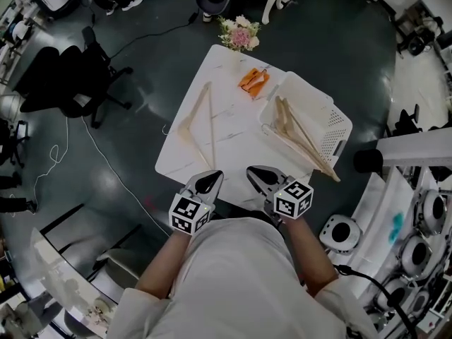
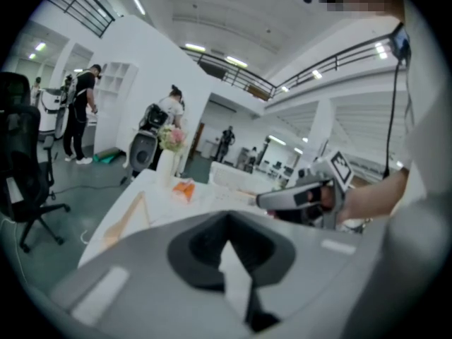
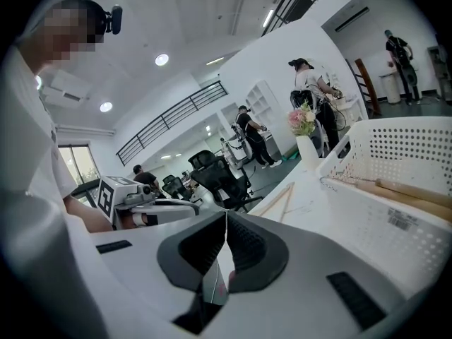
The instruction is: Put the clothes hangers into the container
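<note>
Two grippers: my left gripper [image 1: 210,183] and right gripper [image 1: 263,177] each have their jaws pressed together on nothing. They sit side by side at the near table edge, which I read as a pause between picks.
table [image 1: 233,122]: it begins just ahead of both tips.
hanger [image 1: 200,124]: it lies flat ahead of the left gripper, well apart from its tip. I judge it is the one yet to go in.
basket [image 1: 311,90]: it stands ahead and to the right of the right gripper. The hangers [image 1: 300,136] inside lean over the near rim, probably because they are too long to lie flat.
orange item [image 1: 253,81]: it is farther ahead, between the grippers' lines. I cannot tell what it is.
flowers [image 1: 239,34]: they are farthest, at the far corner.
head view: only this one gives me the whole layout.
right gripper view: it alone shows the basket's [image 3: 395,147] perforated wall and a hook at its rim.
left gripper view: it shows the hanger [image 2: 127,217] low to the left.
</note>
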